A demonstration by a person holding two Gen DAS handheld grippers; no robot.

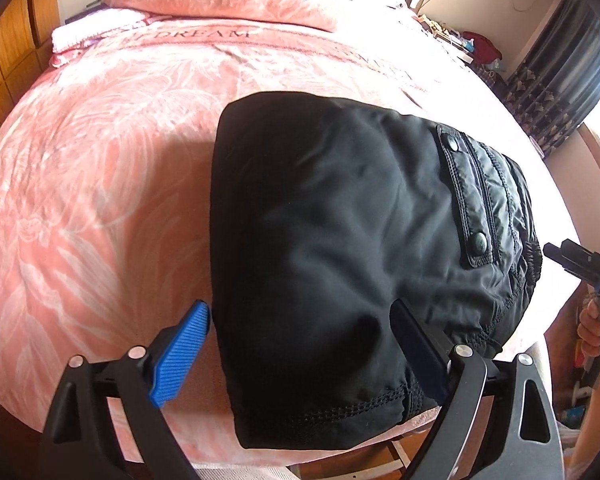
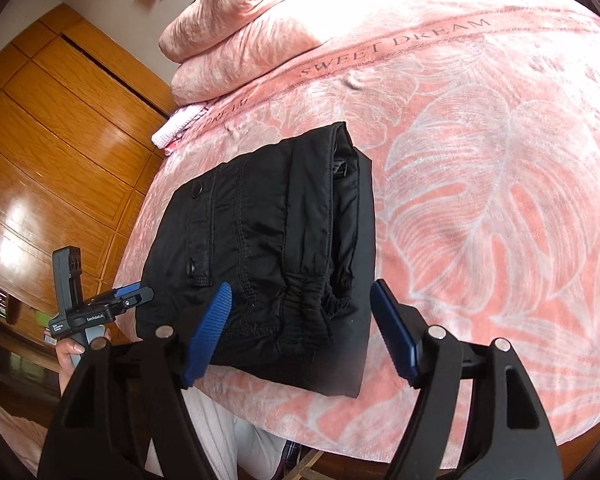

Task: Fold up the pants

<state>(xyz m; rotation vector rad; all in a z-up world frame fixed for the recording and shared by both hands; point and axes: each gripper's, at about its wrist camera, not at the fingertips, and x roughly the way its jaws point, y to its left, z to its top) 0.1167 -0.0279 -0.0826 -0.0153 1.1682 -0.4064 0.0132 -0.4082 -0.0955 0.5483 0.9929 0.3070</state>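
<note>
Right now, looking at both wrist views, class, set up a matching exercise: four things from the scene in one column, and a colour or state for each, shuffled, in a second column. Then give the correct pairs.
Column one:
1. pants
2. bedspread
3. wardrobe
4. left gripper

Column two:
A. glossy orange-brown wood
B. black, folded into a compact stack
C. open, blue pads wide apart
D. pink with a pale leaf pattern

Pairs: 1-B, 2-D, 3-A, 4-C
</note>
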